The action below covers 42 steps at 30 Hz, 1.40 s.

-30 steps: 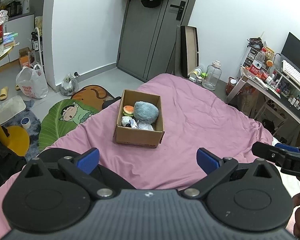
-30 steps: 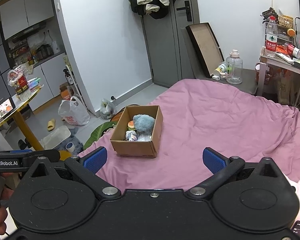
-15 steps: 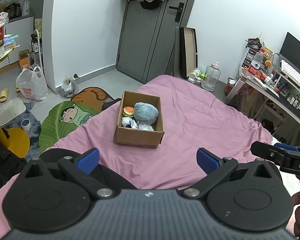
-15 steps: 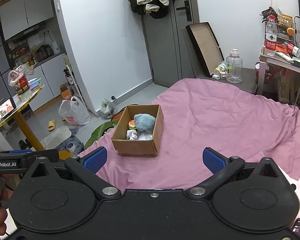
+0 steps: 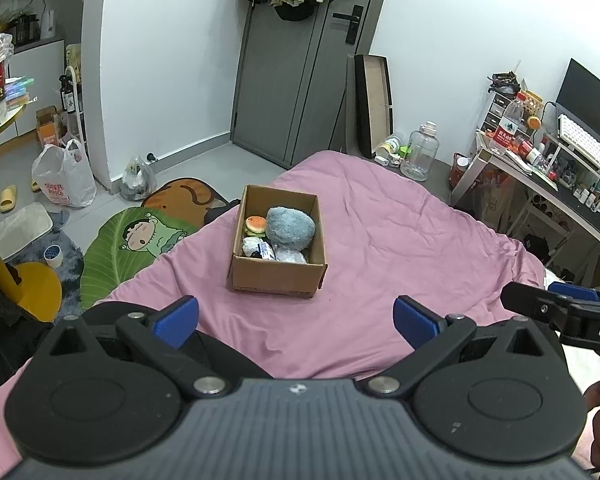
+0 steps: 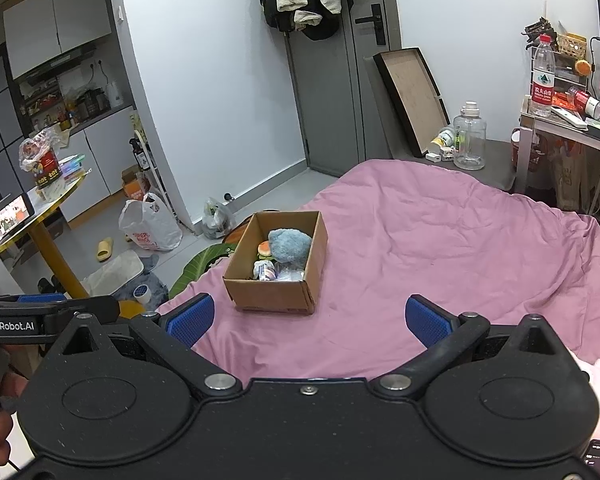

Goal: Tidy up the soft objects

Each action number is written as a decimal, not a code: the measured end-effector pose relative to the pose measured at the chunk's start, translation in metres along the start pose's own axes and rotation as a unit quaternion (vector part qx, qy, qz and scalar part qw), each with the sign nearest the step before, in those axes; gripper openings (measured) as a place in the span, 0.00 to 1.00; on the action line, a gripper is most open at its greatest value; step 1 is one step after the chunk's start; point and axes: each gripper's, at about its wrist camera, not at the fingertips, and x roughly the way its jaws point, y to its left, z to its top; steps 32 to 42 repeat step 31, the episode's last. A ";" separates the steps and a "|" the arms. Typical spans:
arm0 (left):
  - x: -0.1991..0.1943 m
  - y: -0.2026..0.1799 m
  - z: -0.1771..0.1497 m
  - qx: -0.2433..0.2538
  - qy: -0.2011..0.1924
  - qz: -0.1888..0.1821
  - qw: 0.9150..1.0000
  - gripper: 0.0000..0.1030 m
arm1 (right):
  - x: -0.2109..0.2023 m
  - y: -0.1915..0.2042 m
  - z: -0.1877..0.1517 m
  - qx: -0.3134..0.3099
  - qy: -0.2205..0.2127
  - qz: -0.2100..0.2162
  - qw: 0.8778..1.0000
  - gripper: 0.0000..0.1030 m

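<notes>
On the pink bed [image 5: 400,240], well ahead of both tools, sits the cardboard box [image 5: 278,254] with a blue plush [image 5: 291,229], a burger toy [image 5: 256,224] and small packets inside. The left tool [image 5: 296,320] and the right tool [image 6: 308,318] are spread wide, gripping nothing. Only the right view shows a pink-white plush [image 6: 598,376] beside that tool.
</notes>
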 end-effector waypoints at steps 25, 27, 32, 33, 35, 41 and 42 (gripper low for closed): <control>0.000 0.001 -0.001 0.007 -0.002 0.001 1.000 1.00 | 0.004 -0.002 0.000 -0.010 0.010 0.001 1.000 1.00; 0.000 0.000 0.000 0.012 -0.001 0.002 1.000 1.00 | 0.007 -0.002 0.000 -0.011 0.012 0.002 1.000 1.00; 0.002 -0.001 0.000 0.024 -0.004 0.006 1.000 1.00 | 0.011 0.000 -0.002 -0.011 0.014 -0.001 1.000 1.00; 0.002 -0.001 0.000 0.024 -0.004 0.006 1.000 1.00 | 0.011 0.000 -0.002 -0.011 0.014 -0.001 1.000 1.00; 0.002 -0.001 0.000 0.024 -0.004 0.006 1.000 1.00 | 0.011 0.000 -0.002 -0.011 0.014 -0.001 1.000 1.00; 0.002 -0.001 0.000 0.024 -0.004 0.006 1.000 1.00 | 0.011 0.000 -0.002 -0.011 0.014 -0.001 1.000 1.00; 0.002 -0.001 0.000 0.024 -0.004 0.006 1.000 1.00 | 0.011 0.000 -0.002 -0.011 0.014 -0.001 1.000 1.00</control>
